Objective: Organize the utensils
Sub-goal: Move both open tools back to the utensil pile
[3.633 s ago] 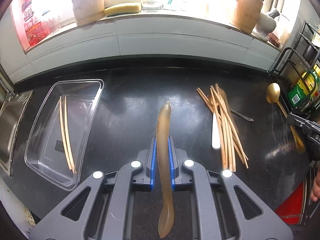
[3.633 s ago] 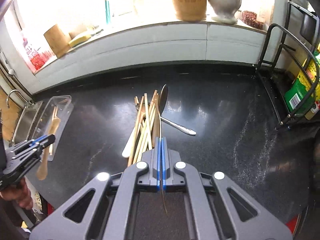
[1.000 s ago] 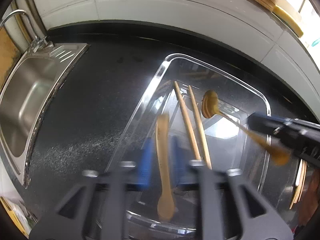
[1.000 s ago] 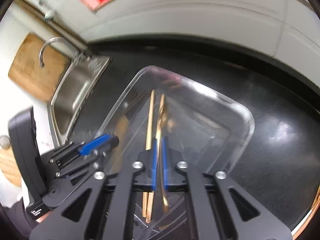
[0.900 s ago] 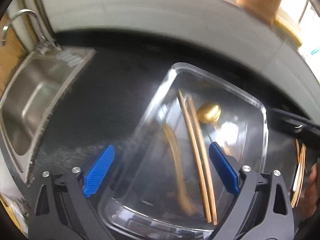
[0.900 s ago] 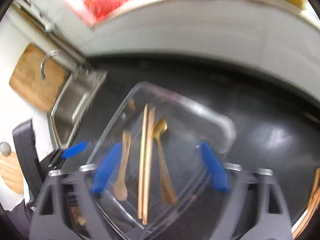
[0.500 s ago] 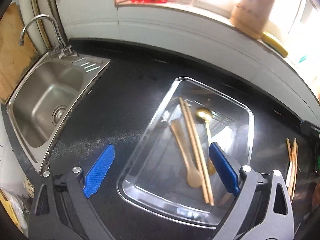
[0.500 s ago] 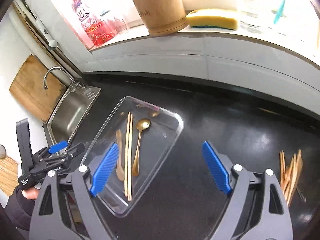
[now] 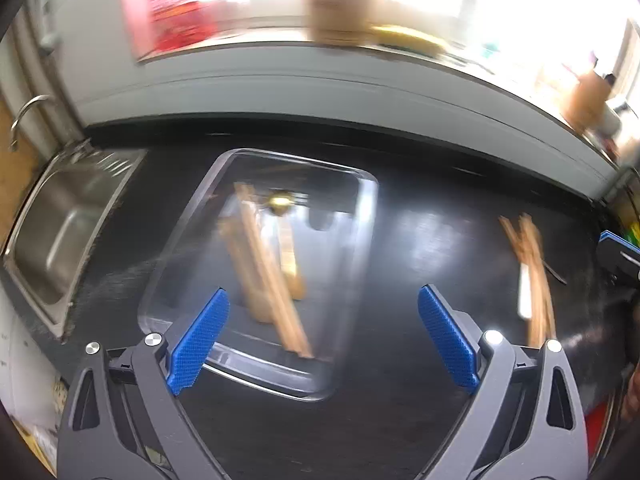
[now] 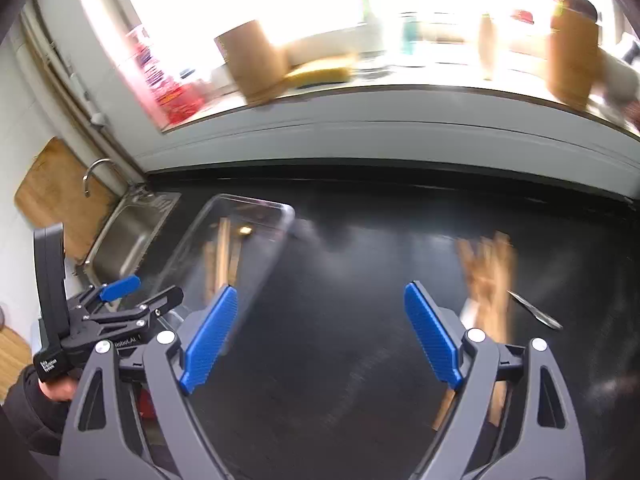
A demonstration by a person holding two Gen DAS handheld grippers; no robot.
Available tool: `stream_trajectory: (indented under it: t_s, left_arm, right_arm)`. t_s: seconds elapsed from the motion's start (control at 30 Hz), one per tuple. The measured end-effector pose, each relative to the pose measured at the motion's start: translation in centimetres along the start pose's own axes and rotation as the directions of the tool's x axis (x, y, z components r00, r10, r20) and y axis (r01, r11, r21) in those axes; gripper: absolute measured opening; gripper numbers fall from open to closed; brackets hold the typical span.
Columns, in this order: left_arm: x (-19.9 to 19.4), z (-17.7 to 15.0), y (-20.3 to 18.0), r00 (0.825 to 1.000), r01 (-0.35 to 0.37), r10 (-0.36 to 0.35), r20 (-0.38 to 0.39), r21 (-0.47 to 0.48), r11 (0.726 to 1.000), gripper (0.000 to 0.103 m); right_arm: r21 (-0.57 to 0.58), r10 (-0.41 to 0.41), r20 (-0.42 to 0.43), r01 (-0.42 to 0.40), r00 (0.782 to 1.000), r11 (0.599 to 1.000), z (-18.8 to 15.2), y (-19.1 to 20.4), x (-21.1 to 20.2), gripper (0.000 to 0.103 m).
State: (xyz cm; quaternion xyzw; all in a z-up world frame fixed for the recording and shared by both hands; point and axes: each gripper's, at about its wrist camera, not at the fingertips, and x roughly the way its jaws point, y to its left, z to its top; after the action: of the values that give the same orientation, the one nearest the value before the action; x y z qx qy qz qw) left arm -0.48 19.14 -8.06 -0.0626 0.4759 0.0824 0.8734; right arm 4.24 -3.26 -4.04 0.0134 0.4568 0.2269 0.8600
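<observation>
Black countertop (image 10: 340,320): a broad bare stretch lies between the clear tray (image 9: 360,216), beside the sink (image 9: 60,232), and the loose chopstick pile (image 9: 534,272) to the right. White wall bounds the far edge. In the tray, chopsticks (image 9: 272,280) and a gold spoon (image 9: 282,204) run lengthwise, the spoon's bowl toward the wall. Left gripper (image 9: 322,340) and right gripper (image 10: 318,338): jaws spread wide, holding nothing.

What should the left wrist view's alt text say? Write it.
Open, empty left gripper above a black counter, over a clear tray holding blurred chopsticks and spoons. More chopsticks lie loose to the right; a steel sink sits left.
</observation>
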Motion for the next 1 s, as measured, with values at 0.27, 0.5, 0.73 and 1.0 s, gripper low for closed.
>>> stream_trajectory:
  t_s: [0.27, 0.5, 0.73, 1.0]
  left_arm:
    - [-0.7, -2.3, -12.5, 0.993, 0.117, -0.117, -0.014, 0.151, 0.982, 0.093]
    - [-1.6, -4.1, -18.6, 0.988, 0.152, -0.153, -0.014, 0.241, 0.959, 0.093]
    - [-1.6, -4.4, -20.0, 0.989, 0.148, -0.147, -0.020, 0.251, 0.957, 0.093]
    - [0.8, -3.7, -20.7, 0.989, 0.150, -0.147, -0.031, 0.259, 0.954, 0.093]
  right_arm:
    - [0.059, -0.180, 0.036, 0.178, 0.983, 0.982, -5.6, -8.3, -7.7, 0.083]
    - [0.097, -0.211, 0.047, 0.206, 0.976, 0.974, -8.3, -12.3, -11.0, 0.081]
    - [0.080, -0.196, 0.042, 0.192, 0.980, 0.978, -8.8, -13.2, -11.4, 0.078]
    - [0.036, -0.159, 0.011, 0.158, 0.987, 0.987, -9.1, -14.0, -8.1, 0.069]
